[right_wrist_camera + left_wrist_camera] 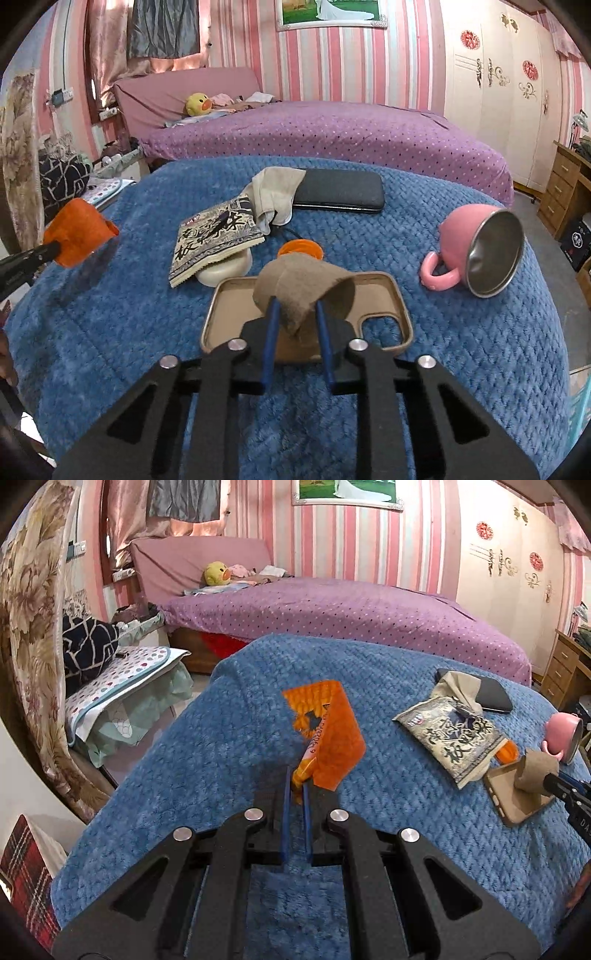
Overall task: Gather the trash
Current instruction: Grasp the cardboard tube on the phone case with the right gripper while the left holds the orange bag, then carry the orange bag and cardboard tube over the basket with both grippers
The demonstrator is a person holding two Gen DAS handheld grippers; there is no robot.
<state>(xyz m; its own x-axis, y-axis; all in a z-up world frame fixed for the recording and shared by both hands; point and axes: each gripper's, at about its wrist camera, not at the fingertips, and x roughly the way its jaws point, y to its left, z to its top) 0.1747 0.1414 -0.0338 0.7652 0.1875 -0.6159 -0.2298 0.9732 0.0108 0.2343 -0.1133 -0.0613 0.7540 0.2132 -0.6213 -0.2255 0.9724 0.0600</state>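
In the left wrist view my left gripper (297, 784) is shut on a corner of a flat orange wrapper (327, 734), which hangs just above the blue blanket (192, 760). My right gripper (295, 304) is shut on a brown cardboard tube (306, 286), squashed between the blue fingers over a tan phone case (391, 317). A patterned snack packet (218, 236) lies on the blanket beyond the case. From the right wrist view the left gripper (50, 251) and its orange wrapper (81, 232) show at the far left. The left wrist view shows the tube (535, 771) at its right edge.
A pink mug (476, 247) lies on its side to the right. A black phone (340, 195), a beige cloth (273, 195), an orange lid (299, 249) and a white object (225, 271) lie farther back. A purple bed (332, 136) stands behind.
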